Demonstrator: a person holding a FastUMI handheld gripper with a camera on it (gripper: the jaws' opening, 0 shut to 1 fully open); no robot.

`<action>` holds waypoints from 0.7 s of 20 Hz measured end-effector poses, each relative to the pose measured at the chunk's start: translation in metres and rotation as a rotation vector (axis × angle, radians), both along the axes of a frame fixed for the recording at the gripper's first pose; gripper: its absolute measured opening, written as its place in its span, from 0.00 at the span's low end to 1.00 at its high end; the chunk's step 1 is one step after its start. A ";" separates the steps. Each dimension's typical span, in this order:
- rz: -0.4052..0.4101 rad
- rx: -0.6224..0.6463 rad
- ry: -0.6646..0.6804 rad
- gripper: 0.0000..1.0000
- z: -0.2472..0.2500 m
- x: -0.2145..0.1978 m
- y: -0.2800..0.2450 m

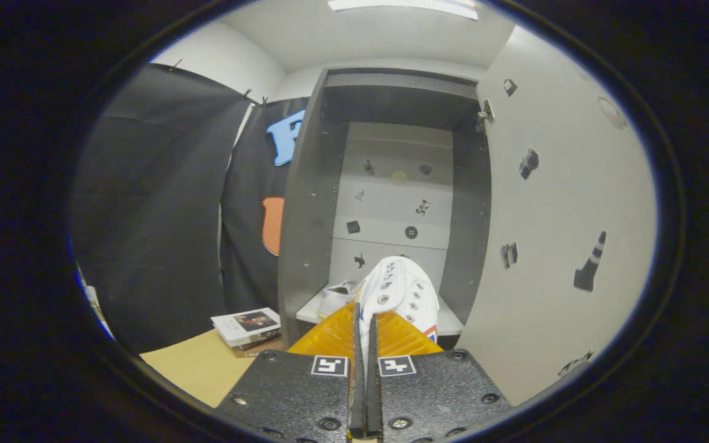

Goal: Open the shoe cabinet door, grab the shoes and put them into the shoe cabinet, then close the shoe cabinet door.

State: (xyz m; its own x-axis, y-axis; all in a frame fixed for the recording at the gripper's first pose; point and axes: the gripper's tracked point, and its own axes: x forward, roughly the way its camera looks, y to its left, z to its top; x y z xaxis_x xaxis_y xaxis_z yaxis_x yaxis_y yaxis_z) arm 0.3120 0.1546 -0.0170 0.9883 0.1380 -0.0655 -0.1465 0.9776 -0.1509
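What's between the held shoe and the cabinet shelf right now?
Nothing visible blocks it. The hand-held gripper is shut on the white shoe, the cabinet door is swung open to the side, and the shelf lies just ahead. A second shoe already sits on the shelf, beside the path.

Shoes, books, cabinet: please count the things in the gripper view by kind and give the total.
Shoes: 2, one white shoe pinched between the fingers of the gripper, one second shoe on the cabinet floor
Books: 2, a stack of books beside the cabinet
Cabinets: 1, shoe cabinet with its door open
Total: 5
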 end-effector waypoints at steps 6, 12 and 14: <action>-0.042 -0.042 0.101 0.05 0.006 0.079 -0.009; -0.084 -0.071 0.228 0.05 -0.029 0.169 -0.015; -0.092 -0.107 0.242 0.05 -0.040 0.195 -0.018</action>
State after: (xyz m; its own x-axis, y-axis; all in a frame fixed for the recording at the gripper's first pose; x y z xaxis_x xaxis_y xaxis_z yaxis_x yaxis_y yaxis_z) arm 0.5067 0.1370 -0.0569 0.9501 0.0278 -0.3107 -0.1021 0.9689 -0.2254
